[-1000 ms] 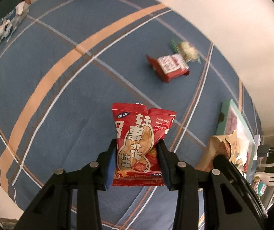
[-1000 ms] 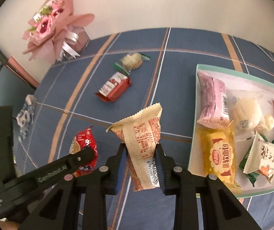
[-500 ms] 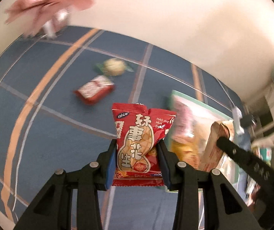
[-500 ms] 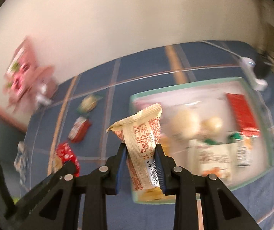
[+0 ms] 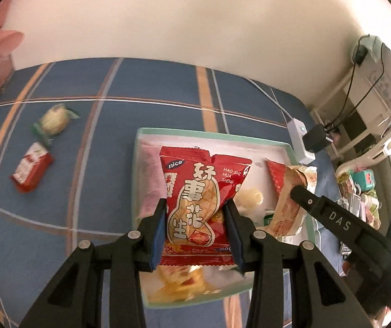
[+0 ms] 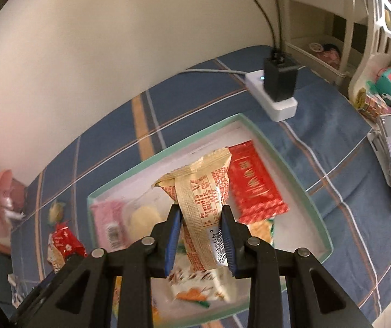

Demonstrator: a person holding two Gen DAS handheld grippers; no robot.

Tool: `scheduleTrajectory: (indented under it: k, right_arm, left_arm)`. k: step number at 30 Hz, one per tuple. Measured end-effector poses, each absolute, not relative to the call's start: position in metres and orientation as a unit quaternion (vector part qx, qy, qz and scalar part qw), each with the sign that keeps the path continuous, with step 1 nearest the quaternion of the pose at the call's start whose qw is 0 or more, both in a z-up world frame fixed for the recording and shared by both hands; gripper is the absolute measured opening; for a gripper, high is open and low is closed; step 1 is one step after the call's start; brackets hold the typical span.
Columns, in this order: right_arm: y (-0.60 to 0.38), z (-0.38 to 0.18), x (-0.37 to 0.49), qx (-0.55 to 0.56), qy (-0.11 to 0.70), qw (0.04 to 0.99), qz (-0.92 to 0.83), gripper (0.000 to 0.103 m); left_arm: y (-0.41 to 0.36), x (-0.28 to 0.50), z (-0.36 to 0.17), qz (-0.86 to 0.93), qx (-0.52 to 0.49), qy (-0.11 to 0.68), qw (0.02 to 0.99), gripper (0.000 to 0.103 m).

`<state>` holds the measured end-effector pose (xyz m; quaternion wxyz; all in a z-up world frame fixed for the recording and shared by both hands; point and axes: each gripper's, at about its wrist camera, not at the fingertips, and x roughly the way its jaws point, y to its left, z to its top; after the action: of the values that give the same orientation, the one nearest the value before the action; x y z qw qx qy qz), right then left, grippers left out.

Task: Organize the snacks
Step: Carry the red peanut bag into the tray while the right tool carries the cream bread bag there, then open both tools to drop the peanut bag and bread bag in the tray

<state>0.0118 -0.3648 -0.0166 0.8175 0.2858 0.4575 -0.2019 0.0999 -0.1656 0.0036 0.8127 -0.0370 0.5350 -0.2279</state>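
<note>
both packets hang over the tray [image 5: 138, 180], the left hand-held gripper [image 5: 195, 227] clamped on the red peanut bag [image 5: 200, 194] and the right hand-held gripper [image 6: 200, 235] on the beige packet [image 6: 203, 191], so i'd lower each into a bare patch before letting go.

Held over the tray [image 5: 291, 147] on the counter [image 5: 108, 164]: peanut packet [image 5: 200, 205] in the left gripper [image 5: 196, 228], wafer packet [image 6: 203, 210] in the right gripper [image 6: 199, 236]; left of the tray, 2 snacks [image 5: 31, 168] lying apart; behind its far right corner, a power strip [image 6: 274, 101].
</note>
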Motion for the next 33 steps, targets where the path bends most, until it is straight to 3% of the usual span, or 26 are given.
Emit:
scheduleTrajectory:
  k: [5,8,14,16,17,18,20,23,30,33]
  right_arm:
    - [-0.376,-0.023,0.015,0.290,0.452,0.818,-0.208,0.031]
    - [-0.379,-0.027,0.015,0.299,0.455,0.813,-0.206,0.032]
    - [-0.378,-0.028,0.014,0.307,0.458,0.809,-0.202,0.032]
    - [-0.377,-0.028,0.014,0.309,0.460,0.809,-0.195,0.034]
    - [-0.376,-0.028,0.015,0.312,0.462,0.808,-0.192,0.042]
    - [-0.376,-0.029,0.015,0.314,0.464,0.806,-0.190,0.060]
    - [-0.375,-0.030,0.015,0.320,0.465,0.804,-0.186,0.074]
    - [-0.372,-0.031,0.016,0.321,0.475,0.799,-0.180,0.075]
    - [-0.361,-0.031,0.019,0.306,0.495,0.794,-0.173,0.099]
    - [-0.354,-0.027,0.020,0.292,0.499,0.797,-0.173,0.103]
  left_arm:
    - [-0.193,0.109,-0.008,-0.240,-0.028,0.543,0.804,0.043]
    - [-0.199,0.109,-0.010,-0.248,-0.025,0.541,0.803,0.060]
    - [-0.189,0.109,-0.009,-0.237,-0.037,0.541,0.806,0.062]
    - [-0.180,0.111,-0.007,-0.227,-0.049,0.542,0.808,0.071]
    - [-0.175,0.112,-0.006,-0.219,-0.053,0.542,0.810,0.079]
    - [-0.170,0.113,-0.004,-0.211,-0.058,0.541,0.812,0.081]
    - [-0.158,0.116,-0.002,-0.195,-0.070,0.541,0.815,0.083]
    - [-0.144,0.119,-0.002,-0.171,-0.082,0.547,0.816,0.090]
    - [-0.118,0.120,-0.010,-0.123,-0.080,0.556,0.818,0.095]
    - [-0.107,0.120,-0.014,-0.107,-0.079,0.558,0.819,0.101]
